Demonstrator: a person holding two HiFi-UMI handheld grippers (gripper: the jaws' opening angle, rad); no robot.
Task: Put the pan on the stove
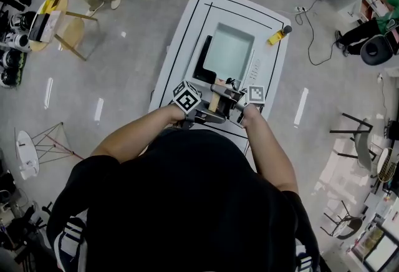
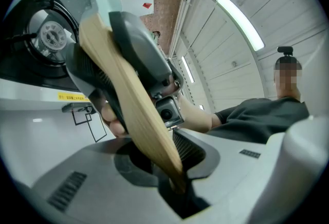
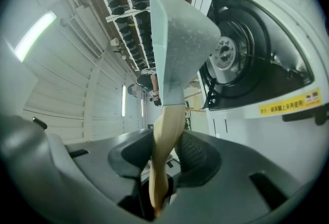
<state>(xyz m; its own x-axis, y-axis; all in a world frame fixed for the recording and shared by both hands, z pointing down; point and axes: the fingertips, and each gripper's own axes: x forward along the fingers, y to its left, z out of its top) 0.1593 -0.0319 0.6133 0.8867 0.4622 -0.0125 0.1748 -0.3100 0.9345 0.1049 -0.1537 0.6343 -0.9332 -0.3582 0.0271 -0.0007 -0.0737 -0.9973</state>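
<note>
Hanging over the black stove (image 1: pixel 204 60), the pale green square pan (image 1: pixel 228 52) sat level with its wooden handle (image 1: pixel 214 102) pointing back toward the person. In the right gripper view a strip of the room showed between the pan's base and the round burner (image 3: pixel 226 56), so the pan was not resting on it. Both grippers faced each other across the handle. The left gripper (image 2: pixel 165 160) had its jaws drawn in narrowly, the pads pressed on the end of the handle. The right gripper (image 3: pixel 162 162) stood a little wider, clamped on the same handle from the other side, its ribbed pad flat against the wood. The stove was sunk into a white counter (image 1: pixel 182 40) marked with black lines, and a yellow object (image 1: pixel 276 37) lay at the counter's far corner. Beyond that, a cable (image 1: pixel 313 40) trailed over the grey floor (image 1: pixel 137 21).
</note>
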